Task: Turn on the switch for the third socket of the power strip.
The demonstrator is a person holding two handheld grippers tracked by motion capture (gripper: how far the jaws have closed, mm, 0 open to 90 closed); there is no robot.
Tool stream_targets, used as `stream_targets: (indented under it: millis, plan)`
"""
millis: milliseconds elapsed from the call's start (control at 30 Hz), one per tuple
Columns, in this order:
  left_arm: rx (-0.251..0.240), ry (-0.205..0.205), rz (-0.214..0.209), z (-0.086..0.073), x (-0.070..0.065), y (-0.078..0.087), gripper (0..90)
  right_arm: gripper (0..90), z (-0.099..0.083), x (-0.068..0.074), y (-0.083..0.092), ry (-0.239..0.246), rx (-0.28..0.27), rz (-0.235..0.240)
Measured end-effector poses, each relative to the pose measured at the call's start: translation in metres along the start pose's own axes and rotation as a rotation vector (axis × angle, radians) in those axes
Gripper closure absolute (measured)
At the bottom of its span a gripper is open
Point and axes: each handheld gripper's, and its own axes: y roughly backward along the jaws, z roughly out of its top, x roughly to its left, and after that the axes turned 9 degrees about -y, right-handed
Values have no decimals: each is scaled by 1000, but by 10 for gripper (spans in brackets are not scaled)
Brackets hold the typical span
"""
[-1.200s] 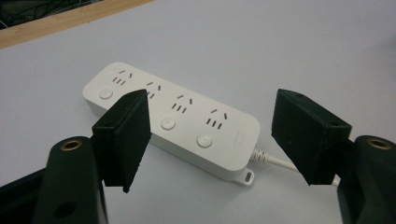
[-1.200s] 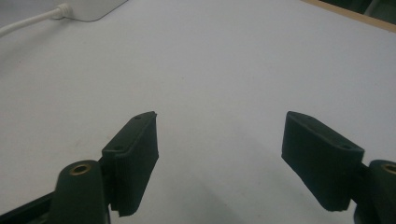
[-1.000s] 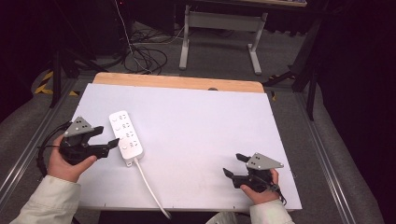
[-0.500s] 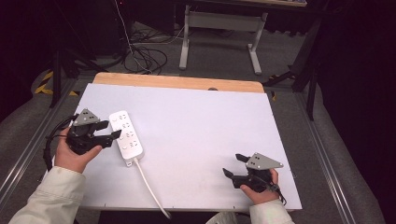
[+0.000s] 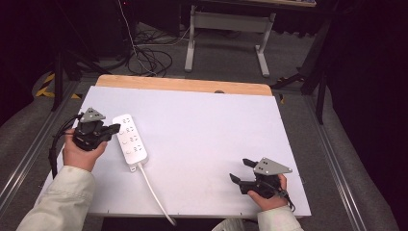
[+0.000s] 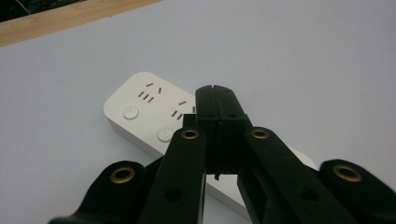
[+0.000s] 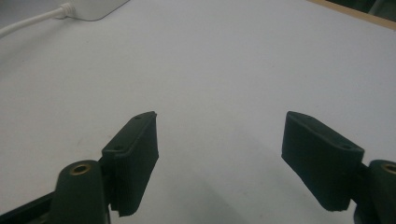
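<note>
The power strip (image 5: 130, 138) lies flat on the bench (image 5: 207, 130), just under and ahead of the left gripper (image 6: 215, 100), whose jaws have just been closing and now press together on nothing. It looks poised to nudge the strip or press a switch. The right gripper (image 7: 219, 140) idles, jaws spread.

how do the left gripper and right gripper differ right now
The left gripper has just been closing and is shut with nothing between its pads; the right gripper stands wide open. The left sits over the white power strip; the right sits apart from it, above bare table. Both are black, hand-held, and hold nothing.
</note>
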Motion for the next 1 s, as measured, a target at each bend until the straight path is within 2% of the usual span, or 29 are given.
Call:
stream_targets:
  millis: [200,300,433,733,1000]
  plan:
    - [7,3,19,-1,4,-11,899,276,0,0,0,0,0,0]
    - [-3,-5,45,-3,7,-19,899,276,0,0,0,0,-1,0]
    - [8,25,39,-8,13,-29,899,276,0,0,1,-1,-4,3]
    - [-8,81,25,-18,25,-42,899,276,0,0,1,1,-4,6]
    - [15,64,48,-23,27,-51,899,276,0,0,1,2,-3,6]
